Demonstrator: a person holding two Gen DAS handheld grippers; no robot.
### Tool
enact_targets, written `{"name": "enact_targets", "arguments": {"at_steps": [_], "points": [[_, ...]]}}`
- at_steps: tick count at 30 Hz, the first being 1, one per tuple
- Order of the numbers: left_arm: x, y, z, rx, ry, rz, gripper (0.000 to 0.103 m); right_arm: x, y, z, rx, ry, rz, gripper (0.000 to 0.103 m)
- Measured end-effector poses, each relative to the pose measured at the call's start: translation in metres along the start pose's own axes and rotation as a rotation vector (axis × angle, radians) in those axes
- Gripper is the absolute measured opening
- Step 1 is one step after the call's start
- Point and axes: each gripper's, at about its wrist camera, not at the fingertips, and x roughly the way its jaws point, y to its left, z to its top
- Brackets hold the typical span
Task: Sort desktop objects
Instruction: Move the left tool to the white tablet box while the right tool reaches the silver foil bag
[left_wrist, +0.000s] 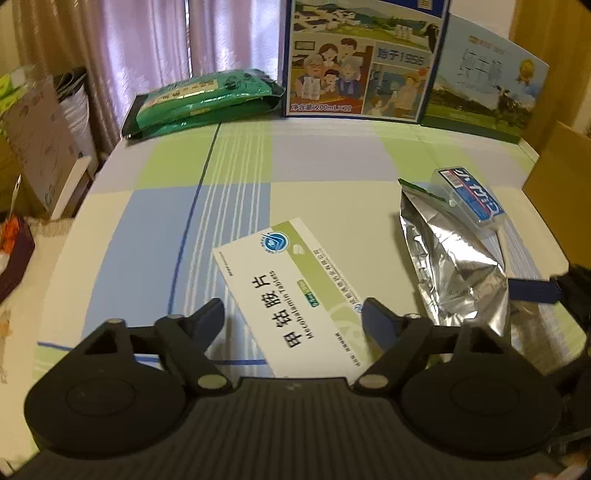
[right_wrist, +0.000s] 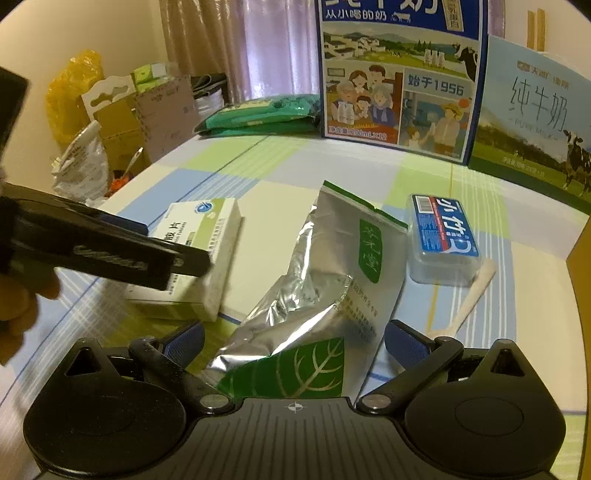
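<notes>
The left gripper, jaws wide and empty, straddled the tablet box, which ran diagonally toward upper left; the right gripper gaped empty around the foil pouch.

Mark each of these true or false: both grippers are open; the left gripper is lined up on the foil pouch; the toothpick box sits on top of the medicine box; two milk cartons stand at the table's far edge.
1. True: the left gripper and right gripper are both open.
2. False: the left gripper brackets the medicine box; the foil pouch lies between the right gripper's fingers.
3. False: the toothpick box rests on the table, apart from the medicine box.
4. True: the blue milk carton and the green milk carton stand there.
</notes>
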Motion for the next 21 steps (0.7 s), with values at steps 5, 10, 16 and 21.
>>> {"name": "enact_targets", "arguments": {"at_steps": [5, 10, 16, 21], "points": [[0.000, 0.009, -0.003, -0.004, 0.000, -0.029, 0.077, 0.005, 0.001, -0.003, -0.004, 0.027, -0.013, 0.093], [-0.002, 0.002, -0.006, 0.024, -0.010, -0.029, 0.080, 0.000, 0.003, -0.005, -0.011, 0.030, -0.018, 0.084], [-0.005, -0.009, -0.007, 0.061, 0.008, -0.041, 0.073, -0.014, 0.000, -0.007, -0.017, 0.054, -0.009, 0.060], [-0.014, -0.008, -0.013, 0.075, 0.028, -0.049, 0.058, -0.033, -0.003, -0.016, -0.042, 0.106, 0.007, 0.056]]}}
